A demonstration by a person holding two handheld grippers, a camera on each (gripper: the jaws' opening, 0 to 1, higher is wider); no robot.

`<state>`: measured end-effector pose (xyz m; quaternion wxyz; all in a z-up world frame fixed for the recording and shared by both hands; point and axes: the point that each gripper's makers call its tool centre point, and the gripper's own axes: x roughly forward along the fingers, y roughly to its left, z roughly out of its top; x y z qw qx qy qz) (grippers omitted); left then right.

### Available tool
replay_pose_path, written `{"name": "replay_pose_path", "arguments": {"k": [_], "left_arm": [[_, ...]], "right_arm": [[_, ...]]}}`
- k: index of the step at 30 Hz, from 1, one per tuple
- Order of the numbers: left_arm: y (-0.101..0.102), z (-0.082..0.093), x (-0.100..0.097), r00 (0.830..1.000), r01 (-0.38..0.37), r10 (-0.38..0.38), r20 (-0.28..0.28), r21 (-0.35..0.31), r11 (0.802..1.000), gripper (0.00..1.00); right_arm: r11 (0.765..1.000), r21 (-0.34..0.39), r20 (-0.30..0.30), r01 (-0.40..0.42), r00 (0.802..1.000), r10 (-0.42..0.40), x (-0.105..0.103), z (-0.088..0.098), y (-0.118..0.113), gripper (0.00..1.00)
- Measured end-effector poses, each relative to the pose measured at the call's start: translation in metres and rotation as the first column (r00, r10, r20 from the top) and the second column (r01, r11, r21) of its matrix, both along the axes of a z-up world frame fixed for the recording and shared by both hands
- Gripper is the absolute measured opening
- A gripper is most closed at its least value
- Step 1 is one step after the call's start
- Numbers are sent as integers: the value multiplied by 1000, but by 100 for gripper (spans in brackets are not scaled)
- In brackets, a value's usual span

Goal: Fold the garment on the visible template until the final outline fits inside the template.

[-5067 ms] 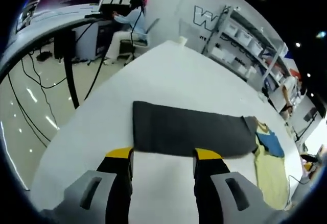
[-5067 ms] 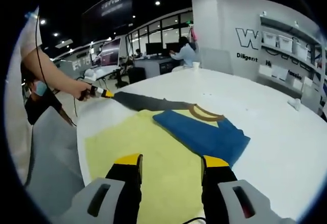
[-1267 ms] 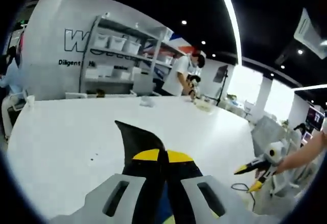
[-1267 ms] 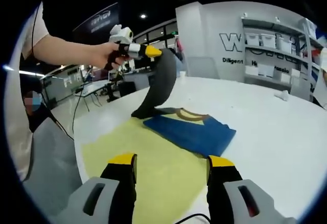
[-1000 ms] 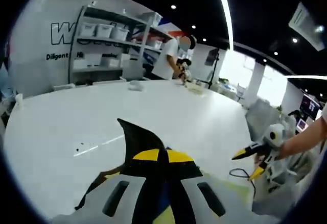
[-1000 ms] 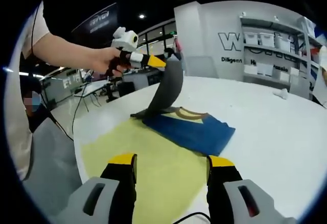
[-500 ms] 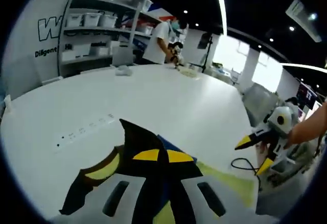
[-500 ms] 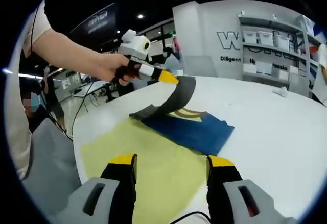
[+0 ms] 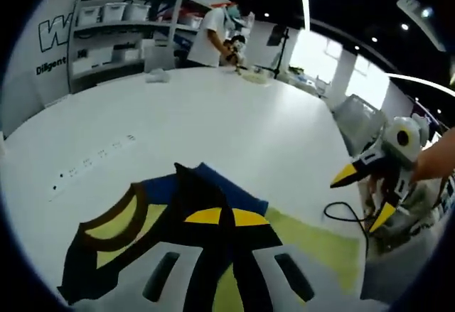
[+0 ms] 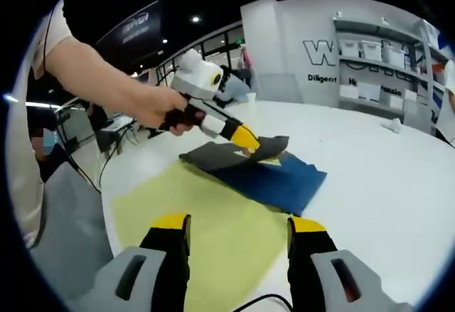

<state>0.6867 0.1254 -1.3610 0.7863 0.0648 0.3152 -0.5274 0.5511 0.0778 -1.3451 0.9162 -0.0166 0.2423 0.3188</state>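
White tabletop [image 9: 213, 113] carries everything, and on it the yellow template [image 10: 192, 212] fills the lower centre of the right gripper view. The garment [image 10: 266, 173], blue with a dark sleeve [image 10: 213, 157] and a brown-edged collar [image 9: 114, 216], sits at the template's far end just above the middle of that view; in the left gripper view it lies in the lower left.

Your left gripper [image 10: 245, 138] has its yellow-tipped jaws pinched together on the dark sleeve, low over the blue body. Your right gripper [image 10: 238, 221] hovers at the bottom of its own view with jaws wide apart and nothing between them.

Watch these risks:
- The blue edge nearest the bare table looks to reach or pass the template's border; release now and the outline may not fit.
- Let the sleeve go before it lies flat and it may crease or slide back.
- Pull sideways on release and the whole folded stack could drag off the yellow.

Half a second ago the sleeve arched higher above the garment; you have since brought it down almost flat. A second ago it stood nearly upright.
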Motion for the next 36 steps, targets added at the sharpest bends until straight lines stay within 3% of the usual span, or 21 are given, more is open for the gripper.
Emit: {"name": "replay_pose_path", "arguments": {"k": [12,19,27,36], "left_arm": [[-8,-20,-7,999,-13,13,-46,-4,1000,3],[-4,-17,-17,998,-24,21,-63,-48,999,20],[23,-11,-23,997,-55,51,-57,-76,996,18],[83,-3,-23,993,-117,117,-8,-74,990,17]], "right_arm": [[999,-26,-8,-25,1000,25,8,3,4,52],[999,-31,-16,-40,999,39,11,0,8,52],[997,-36,-22,-68,997,68,19,-1,17,52],[995,-44,-24,-92,996,91,32,-5,23,52]]}}
